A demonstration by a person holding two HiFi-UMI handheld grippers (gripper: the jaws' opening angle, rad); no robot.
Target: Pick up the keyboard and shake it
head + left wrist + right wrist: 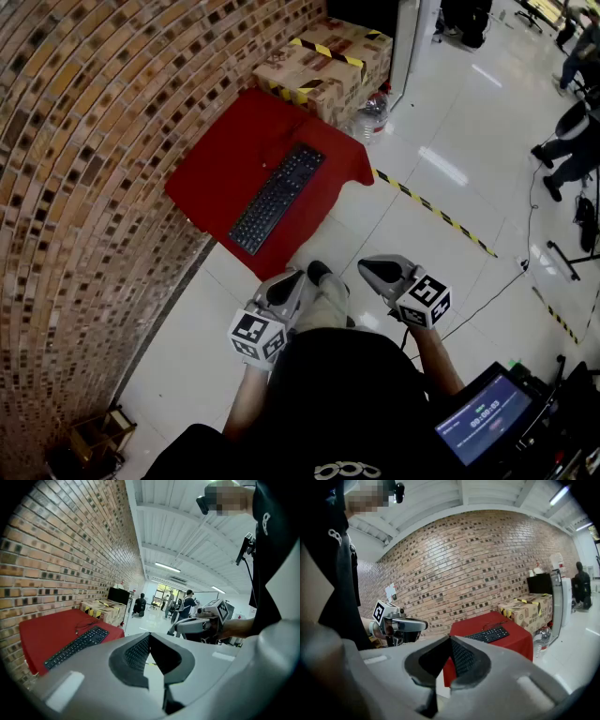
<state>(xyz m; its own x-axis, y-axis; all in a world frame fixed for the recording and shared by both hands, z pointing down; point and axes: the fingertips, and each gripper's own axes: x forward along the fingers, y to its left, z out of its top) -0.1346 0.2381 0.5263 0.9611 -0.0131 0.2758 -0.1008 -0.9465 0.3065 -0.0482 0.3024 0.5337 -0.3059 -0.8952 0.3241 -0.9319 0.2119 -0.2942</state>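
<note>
**A:** Nearest first?

**B:** Carried low by the knees, side by side: left tool (298,279) and right tool (366,268). Both pinched fully shut, nothing between the jaws. Probably a plain resting carry, with nothing in reach to grip.

**A:** And past them?

**B:** A stretch of pale floor (422,141), then the bench (211,183), draped in red cloth and pushed up against the brick wall (84,141).

**A:** Keyboard?

**B:** Lying flat on the red cloth, keyboard (277,198) set diagonally, with a loose cable (86,626) just beside its far end. Untouched, well apart from both tools.

**A:** So how far along?

**B:** Right at the start, by the look of it. Next: step closer, open both tools, go for the two short ends. Likely to sag or twist if gripped at one end only.

**A:** Farther back?

**B:** Taped cardboard boxes (328,56) behind the bench, a water bottle (373,112) beside them, people (572,141) well off across the hall.
</note>
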